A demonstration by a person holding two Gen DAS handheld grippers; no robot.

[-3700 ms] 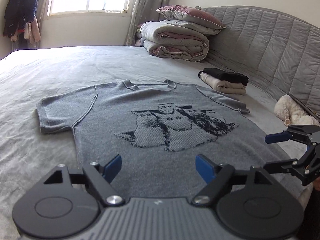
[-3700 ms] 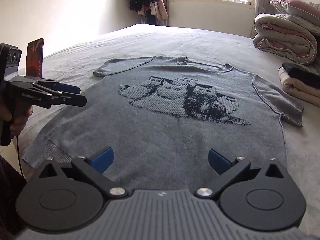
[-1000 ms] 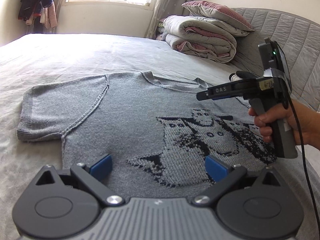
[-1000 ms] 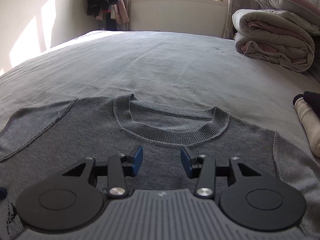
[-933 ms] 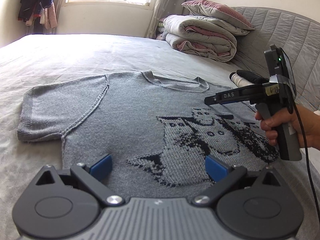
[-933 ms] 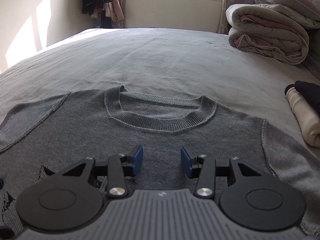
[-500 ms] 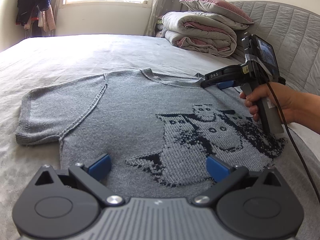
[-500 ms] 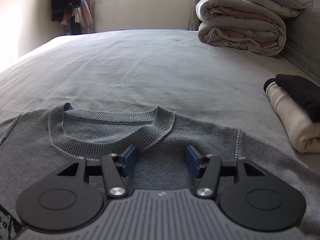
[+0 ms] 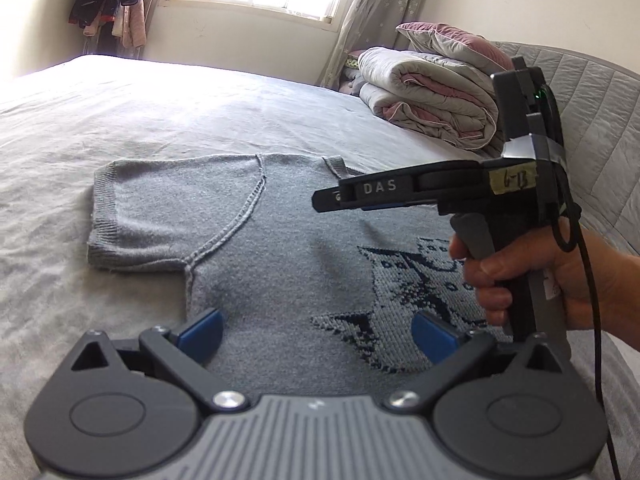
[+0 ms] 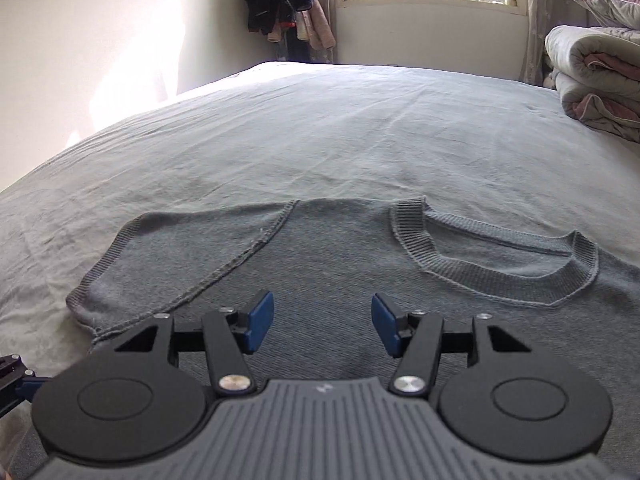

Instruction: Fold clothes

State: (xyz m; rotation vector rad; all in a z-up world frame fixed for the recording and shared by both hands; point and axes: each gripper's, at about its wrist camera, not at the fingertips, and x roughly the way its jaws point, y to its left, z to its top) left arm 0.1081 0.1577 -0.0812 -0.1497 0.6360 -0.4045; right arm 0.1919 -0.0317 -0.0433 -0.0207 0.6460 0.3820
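Grey knit sweater (image 9: pixel 280 248) lies face up and spread flat on the bed (image 9: pixel 120 112), cat pattern (image 9: pixel 404 300) showing, collar (image 10: pixel 496 256) toward the window. Laid out this way, every edge is reachable; no fold has been made yet, as far as I can judge.

Left sleeve (image 10: pixel 180 256) lies out to the side, cuff flat on the sheet, shoulder seam plain to see. Probably the first part to be turned in.

Right gripper (image 10: pixel 322 322): blue pads parted, nothing between them, hovering over the shoulder area between the sleeve seam and the collar. Seen from the left wrist camera it is held level above the cloth by a hand (image 9: pixel 532 280) on its pistol grip, cable trailing down. My reading is that the reach across is meant to take hold near the shoulder.

Left gripper (image 9: pixel 316 330): fingers spread wide, empty, low over the sweater's body just below the armpit seam. Likely waiting to take the lower side so both ends of the fold line lift together.

Folded duvets (image 9: pixel 436 96) are stacked by the headboard, well apart from the work.

Risk as I see it: loose knit may bunch if only one layer is pinched.
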